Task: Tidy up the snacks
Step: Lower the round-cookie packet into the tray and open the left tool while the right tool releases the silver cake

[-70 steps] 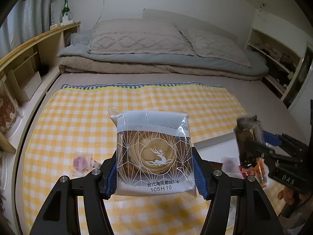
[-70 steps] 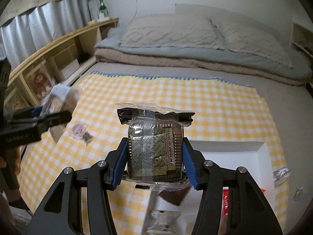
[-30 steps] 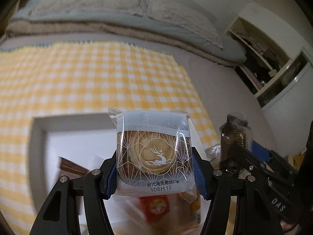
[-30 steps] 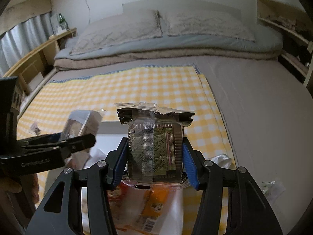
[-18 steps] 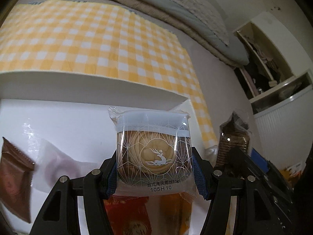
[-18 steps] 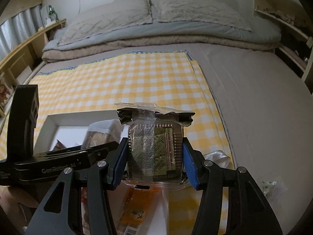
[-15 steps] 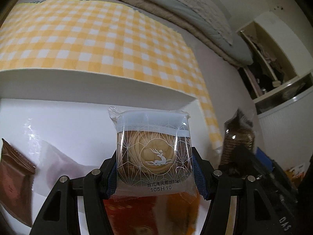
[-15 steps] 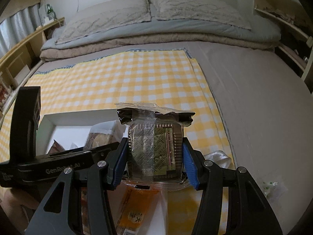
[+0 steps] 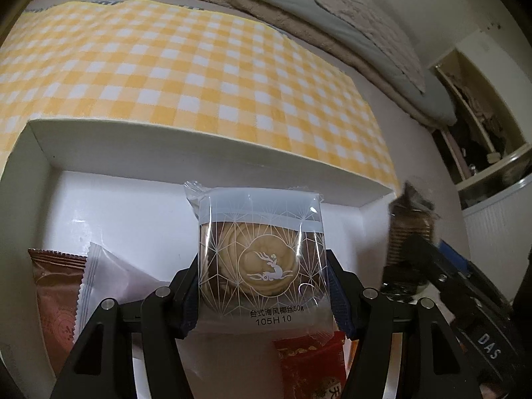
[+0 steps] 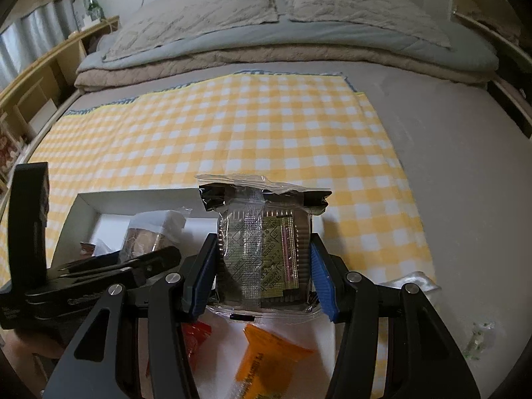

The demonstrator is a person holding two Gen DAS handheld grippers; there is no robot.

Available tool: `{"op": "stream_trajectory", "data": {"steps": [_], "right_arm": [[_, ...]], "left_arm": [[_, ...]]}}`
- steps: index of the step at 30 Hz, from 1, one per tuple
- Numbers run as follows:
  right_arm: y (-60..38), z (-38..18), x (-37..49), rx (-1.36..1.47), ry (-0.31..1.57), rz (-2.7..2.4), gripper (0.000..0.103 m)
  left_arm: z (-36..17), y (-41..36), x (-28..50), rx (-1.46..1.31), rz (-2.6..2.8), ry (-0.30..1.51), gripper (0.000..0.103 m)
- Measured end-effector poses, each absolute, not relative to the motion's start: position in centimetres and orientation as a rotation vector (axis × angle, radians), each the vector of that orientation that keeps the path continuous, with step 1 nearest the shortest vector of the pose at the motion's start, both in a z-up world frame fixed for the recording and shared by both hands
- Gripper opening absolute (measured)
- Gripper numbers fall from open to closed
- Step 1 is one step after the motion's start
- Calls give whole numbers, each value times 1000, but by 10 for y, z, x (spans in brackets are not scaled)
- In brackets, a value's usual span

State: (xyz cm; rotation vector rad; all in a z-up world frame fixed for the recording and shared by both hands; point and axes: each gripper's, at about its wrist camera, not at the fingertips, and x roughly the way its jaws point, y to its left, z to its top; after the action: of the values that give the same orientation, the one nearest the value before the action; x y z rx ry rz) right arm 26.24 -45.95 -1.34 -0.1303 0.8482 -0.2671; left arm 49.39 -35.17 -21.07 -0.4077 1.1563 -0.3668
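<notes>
My left gripper is shut on a clear-wrapped round pastry packet with a white deer print, held over the open white box. My right gripper is shut on a dark biscuit packet in clear wrap, held above the box's right side. The box shows at lower left in the right wrist view. The right gripper and its packet show blurred at right in the left wrist view. The left gripper with its pastry shows at left in the right wrist view.
In the box lie a brown packet, a white packet, a red packet and an orange packet. The box stands on a yellow checked cloth on a bed. Small clear wrappers lie right of the box.
Both grippers, still holding their packets, have moved from above the cloth to over the white box. In the last half second the left view tilted back slightly toward the box's far wall.
</notes>
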Motion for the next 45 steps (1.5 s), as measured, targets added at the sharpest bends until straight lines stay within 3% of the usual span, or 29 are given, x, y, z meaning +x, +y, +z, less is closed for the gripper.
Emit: {"op": "stream_trajectory", "data": {"steps": [24, 34, 40, 42, 45], "right_arm": [[-482, -13, 253, -21, 920, -260, 58], [-487, -3, 223, -17, 899, -285, 58], [-483, 6, 210, -41, 864, -295, 72], [-480, 8, 207, -51, 859, -290, 77], [-472, 11, 202, -76, 852, -290, 92]], "left_arm": [[-183, -358, 464, -317, -413, 1135, 64], [-163, -351, 436, -228, -413, 1119, 85], [-148, -338, 416, -182, -406, 1095, 101], [-144, -333, 409, -168, -403, 1086, 103], [-137, -324, 400, -157, -391, 1081, 103]]}}
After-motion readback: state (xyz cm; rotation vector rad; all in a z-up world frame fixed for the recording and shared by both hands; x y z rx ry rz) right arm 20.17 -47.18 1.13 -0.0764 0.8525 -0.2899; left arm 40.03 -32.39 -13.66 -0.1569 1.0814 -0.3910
